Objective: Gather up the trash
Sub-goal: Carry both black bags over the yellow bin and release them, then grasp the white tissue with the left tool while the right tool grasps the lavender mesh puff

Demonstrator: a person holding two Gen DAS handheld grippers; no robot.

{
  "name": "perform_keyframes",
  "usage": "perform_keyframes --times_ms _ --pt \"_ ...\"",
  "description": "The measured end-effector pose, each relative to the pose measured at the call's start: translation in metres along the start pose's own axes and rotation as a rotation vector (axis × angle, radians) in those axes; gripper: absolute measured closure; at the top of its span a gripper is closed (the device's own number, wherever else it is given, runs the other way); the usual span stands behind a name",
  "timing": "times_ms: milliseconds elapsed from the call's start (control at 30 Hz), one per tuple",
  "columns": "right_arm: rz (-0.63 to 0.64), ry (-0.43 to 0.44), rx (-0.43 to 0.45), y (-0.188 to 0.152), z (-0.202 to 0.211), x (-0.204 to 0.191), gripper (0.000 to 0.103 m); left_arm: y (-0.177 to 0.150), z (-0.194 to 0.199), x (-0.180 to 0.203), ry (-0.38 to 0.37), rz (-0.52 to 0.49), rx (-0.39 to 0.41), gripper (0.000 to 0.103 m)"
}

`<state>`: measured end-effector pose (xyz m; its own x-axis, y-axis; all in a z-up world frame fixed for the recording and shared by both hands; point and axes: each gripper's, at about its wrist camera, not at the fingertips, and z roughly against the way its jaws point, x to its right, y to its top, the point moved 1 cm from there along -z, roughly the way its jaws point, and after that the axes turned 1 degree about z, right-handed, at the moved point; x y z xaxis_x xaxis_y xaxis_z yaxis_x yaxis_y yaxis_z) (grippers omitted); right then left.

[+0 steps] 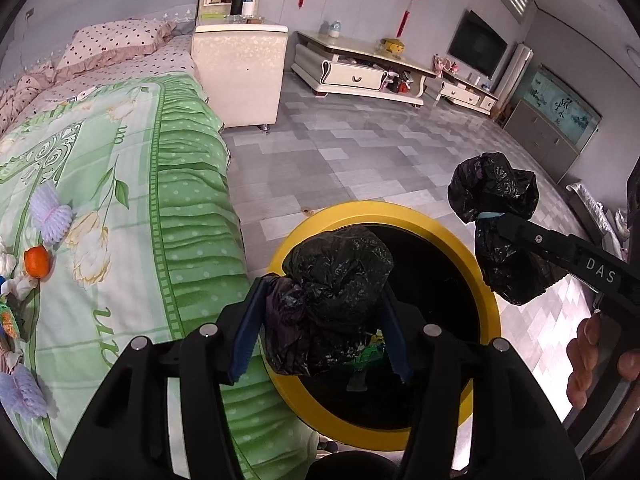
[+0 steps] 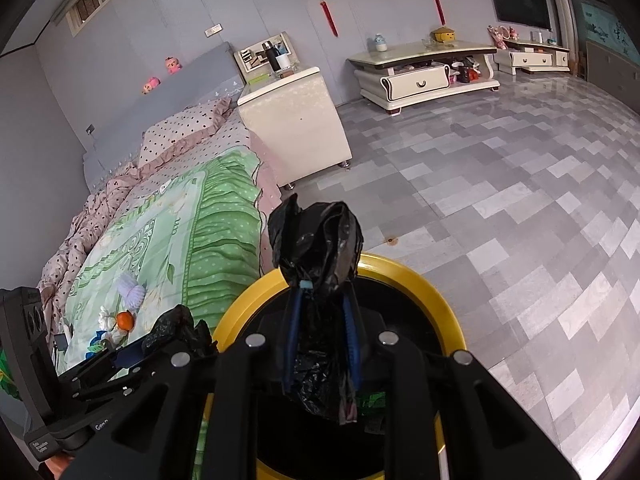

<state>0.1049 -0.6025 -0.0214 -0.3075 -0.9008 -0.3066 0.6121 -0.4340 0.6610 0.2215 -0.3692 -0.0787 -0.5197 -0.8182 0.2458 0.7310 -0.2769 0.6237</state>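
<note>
A yellow-rimmed trash bin (image 1: 486, 280) with a black liner stands on the floor beside the bed; it also shows in the right wrist view (image 2: 424, 280). My left gripper (image 1: 320, 304) is shut on a bunched edge of the black trash bag (image 1: 336, 280) over the bin. My right gripper (image 2: 320, 292) is shut on another bunched edge of the black bag (image 2: 316, 240); it shows in the left wrist view (image 1: 492, 216) at the bin's right rim. The left gripper shows in the right wrist view (image 2: 172, 340) at lower left.
A bed with a green floral cover (image 1: 120, 200) lies left of the bin, with an orange (image 1: 37, 261) and foam fruit nets (image 1: 50, 212) on it. A cream bedside cabinet (image 1: 240, 72) and a TV stand (image 1: 360, 68) stand behind on grey tiled floor (image 1: 360, 160).
</note>
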Motion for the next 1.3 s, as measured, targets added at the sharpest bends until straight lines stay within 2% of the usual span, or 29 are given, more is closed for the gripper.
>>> perform_keyframes --times_ms 167,333,633,933,1300 --pt "-0.012 -0.017 0.011 0.002 0.005 0.002 0.080 0.001 0.006 -0.004 -0.013 0.011 0.010 0.037" --pt "-0.016 -0.035 0.020 0.002 0.012 0.001 0.068 0.002 0.016 -0.007 -0.011 0.006 0.033 0.026" --pt "0.012 -0.011 0.040 0.005 0.026 -0.025 0.055 0.008 0.050 -0.042 0.050 0.023 0.090 0.018" --pt "0.102 0.057 0.030 0.011 0.024 -0.093 0.046 0.009 0.097 -0.117 0.165 0.088 0.139 0.015" --pt "0.224 0.179 -0.037 0.012 -0.020 -0.203 0.037 -0.002 0.133 -0.244 0.333 0.225 0.154 0.015"
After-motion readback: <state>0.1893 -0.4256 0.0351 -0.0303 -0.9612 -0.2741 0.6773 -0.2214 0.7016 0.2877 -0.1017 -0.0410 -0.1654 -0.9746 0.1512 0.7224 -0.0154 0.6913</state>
